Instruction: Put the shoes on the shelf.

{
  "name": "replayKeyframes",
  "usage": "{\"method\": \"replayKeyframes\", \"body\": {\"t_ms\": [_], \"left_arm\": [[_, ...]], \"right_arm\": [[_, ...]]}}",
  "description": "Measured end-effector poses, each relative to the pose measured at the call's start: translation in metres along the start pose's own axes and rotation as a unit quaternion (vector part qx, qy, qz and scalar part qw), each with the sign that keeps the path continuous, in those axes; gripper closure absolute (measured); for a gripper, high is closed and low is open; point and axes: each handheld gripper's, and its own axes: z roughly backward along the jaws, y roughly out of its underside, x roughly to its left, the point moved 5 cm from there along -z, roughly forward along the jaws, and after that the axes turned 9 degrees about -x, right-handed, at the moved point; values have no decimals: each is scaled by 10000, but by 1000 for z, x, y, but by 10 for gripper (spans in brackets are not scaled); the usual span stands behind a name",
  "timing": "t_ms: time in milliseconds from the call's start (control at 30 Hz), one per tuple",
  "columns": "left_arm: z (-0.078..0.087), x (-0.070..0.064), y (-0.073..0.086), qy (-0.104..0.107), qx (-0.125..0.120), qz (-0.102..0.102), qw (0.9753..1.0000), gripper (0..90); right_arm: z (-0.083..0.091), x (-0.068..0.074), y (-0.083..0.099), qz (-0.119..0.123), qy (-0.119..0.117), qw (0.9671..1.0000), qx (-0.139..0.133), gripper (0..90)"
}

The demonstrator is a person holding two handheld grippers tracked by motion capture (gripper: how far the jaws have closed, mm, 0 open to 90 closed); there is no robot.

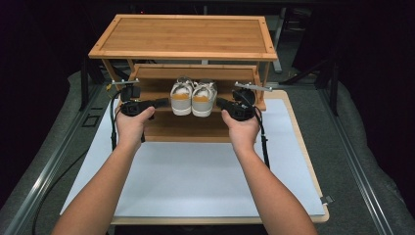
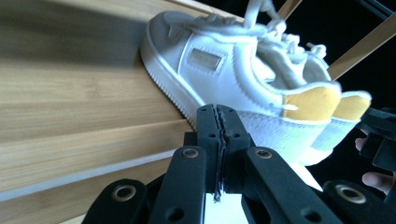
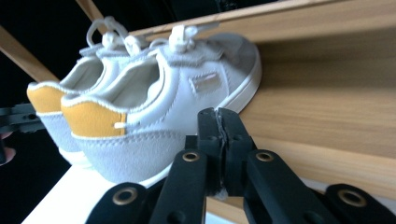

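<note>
- Dark room surrounds a white table top (image 1: 195, 181); a bamboo shoe rack (image 1: 183, 36) stands at 12 o'clock on it.
- A pair of white sneakers (image 1: 193, 97) with yellow heels sits on the lower shelf (image 1: 195, 125), heels toward me.
- My left gripper (image 1: 161, 102) waits at 9 o'clock of the pair, my right gripper (image 1: 221, 103) at 3 o'clock.
- Both have jaws pressed together and hold nothing.
- I judge the shoes light and soft; the firmer heel or sole edge seems best for a grip.
</note>
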Motion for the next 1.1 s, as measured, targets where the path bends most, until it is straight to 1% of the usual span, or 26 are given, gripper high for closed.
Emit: {"method": "replayKeyframes", "body": {"t_ms": [67,133,167,233,267,333,367,400,467,500,567,700,833,900,933,967,1100], "left_arm": [[-2,2,3,6,30,-8,10000,893],[-3,2,4,11,20,14,10000,893],[-5,3,5,5,4,14,10000,894],[-7,3,5,43,0,44,10000,894],[-8,2,6,88,9,47,10000,894],[-9,1,7,71,-20,14,10000,895],[-9,1,7,75,-22,13,10000,896],[-9,2,7,99,-10,25,9999,896],[-10,3,6,127,-12,51,9999,896],[-10,3,6,133,-10,51,9999,896],[-11,3,5,118,-13,39,9999,897],[-14,4,4,90,-19,47,9999,898],[-16,6,2,88,10,25,10000,898],[-18,8,0,103,26,32,9999,898],[-19,9,-2,87,34,21,10000,898],[-20,10,-3,71,46,0,10000,898],[-28,12,-8,-24,41,-75,10000,898]], "right_arm": [[-1,-1,2,-52,-49,10000,60,898],[-2,-1,3,-52,-44,9999,87,898],[-4,0,3,-124,-127,9998,68,899],[-5,1,3,-130,-127,9998,50,899],[-6,1,4,-145,-164,9997,69,900],[-7,2,5,-161,-168,9997,60,900],[-6,2,5,-162,-182,9996,110,900],[-7,2,5,-180,-165,9997,41,900],[-8,1,5,-231,-233,9994,61,900],[-7,0,5,-227,-190,9995,109,900],[-9,0,4,-263,-239,9994,63,900],[-11,-1,4,-296,-219,9993,-5,900],[-14,-2,2,-242,-196,9995,22,900],[-16,-2,1,-234,-241,9994,29,900],[-17,-3,1,-210,-170,9996,71,900],[-18,-3,0,-212,-223,9995,41,900],[-26,-6,-4,-149,-150,9998,59,900]]}}
